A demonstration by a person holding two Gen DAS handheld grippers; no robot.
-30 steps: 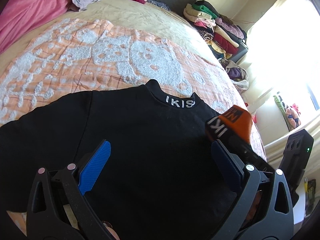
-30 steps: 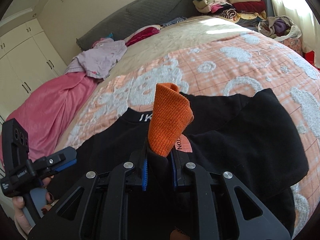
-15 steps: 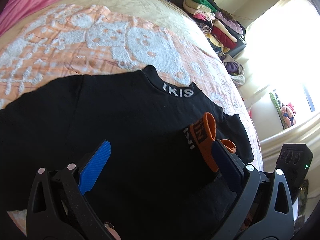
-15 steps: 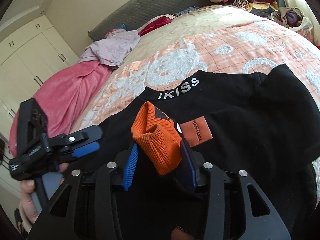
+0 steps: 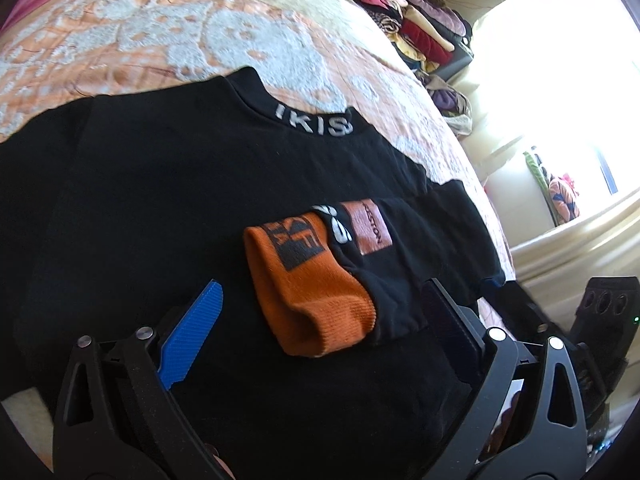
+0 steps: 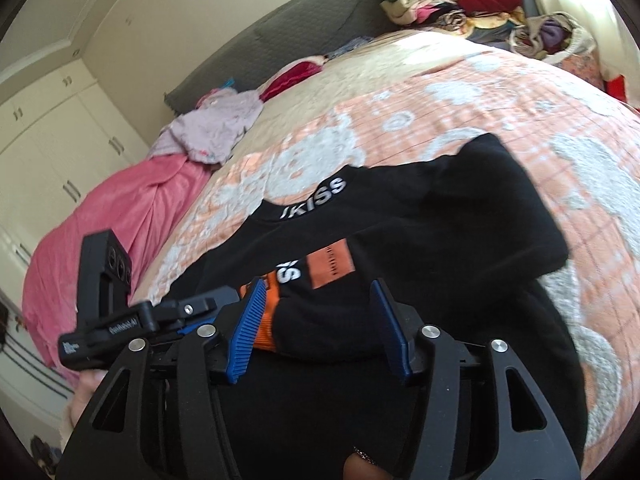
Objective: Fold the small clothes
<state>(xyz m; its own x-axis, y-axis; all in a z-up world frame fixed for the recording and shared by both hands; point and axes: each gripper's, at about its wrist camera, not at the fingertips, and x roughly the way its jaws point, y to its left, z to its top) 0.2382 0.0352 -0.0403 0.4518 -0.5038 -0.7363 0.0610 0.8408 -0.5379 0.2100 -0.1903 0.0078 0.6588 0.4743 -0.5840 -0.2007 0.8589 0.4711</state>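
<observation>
A black sweatshirt with a white-lettered collar lies flat on the bedspread; it also shows in the right wrist view. Its right sleeve, with an orange cuff, is folded across the chest; the cuff shows partly in the right wrist view. My left gripper is open, just in front of the cuff. My right gripper is open, with the sleeve lying between the jaws, untouched as far as I can tell. The left gripper's body shows at the left of the right wrist view.
The bed has an orange and white bedspread. A pink blanket and a lilac garment lie at its far left. Stacked folded clothes stand beyond the bed, and a bag of clothes next to them.
My right gripper lowered the orange-cuffed sleeve onto the chest of the sweatshirt, opened and let it go. The sleeve now lies flat. My left gripper stayed open.
</observation>
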